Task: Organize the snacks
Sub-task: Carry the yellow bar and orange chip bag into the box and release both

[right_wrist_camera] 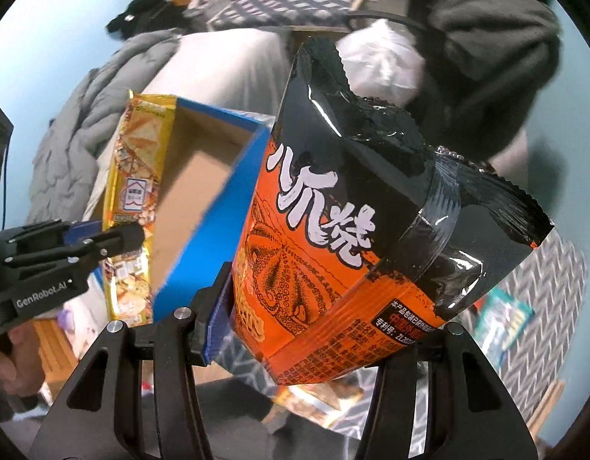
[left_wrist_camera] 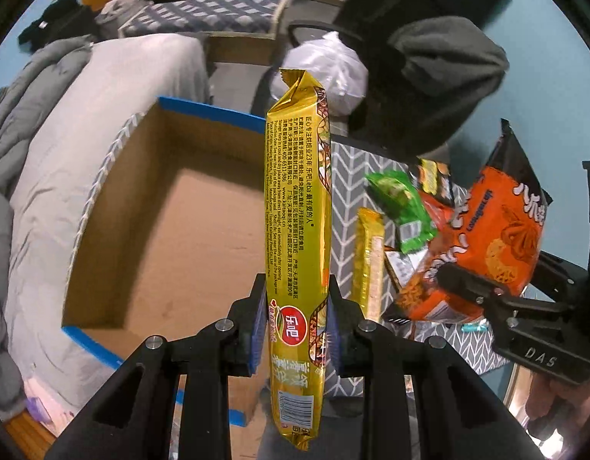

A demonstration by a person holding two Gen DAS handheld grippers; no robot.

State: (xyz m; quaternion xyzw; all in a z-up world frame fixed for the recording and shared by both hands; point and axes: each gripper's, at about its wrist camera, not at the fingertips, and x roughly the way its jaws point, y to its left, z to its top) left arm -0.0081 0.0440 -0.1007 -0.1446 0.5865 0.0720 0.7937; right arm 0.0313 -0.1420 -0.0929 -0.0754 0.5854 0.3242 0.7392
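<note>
Snacks: gold pack [left_wrist_camera: 295, 230] clamped low down in left gripper [left_wrist_camera: 295, 329], standing upright w/ its top over the far rim of the open box [left_wrist_camera: 160, 207]. Right gripper [right_wrist_camera: 325, 329] is closed on the orange bag [right_wrist_camera: 333, 237], held up just right of the box. More snacks on the chevron cloth [left_wrist_camera: 345, 199] beside the box: green pack [left_wrist_camera: 402, 207], 2nd gold pack [left_wrist_camera: 369, 260]. Box sits next to the bed [left_wrist_camera: 114, 88].

1. The left gripper [left_wrist_camera: 295, 318] points steeply downward, its jaws clamped tight on a gold packet [left_wrist_camera: 295, 207].
2. The right gripper [right_wrist_camera: 325, 329] also angles steeply down, jaws pinching an orange-and-black bag [right_wrist_camera: 333, 237].
</note>
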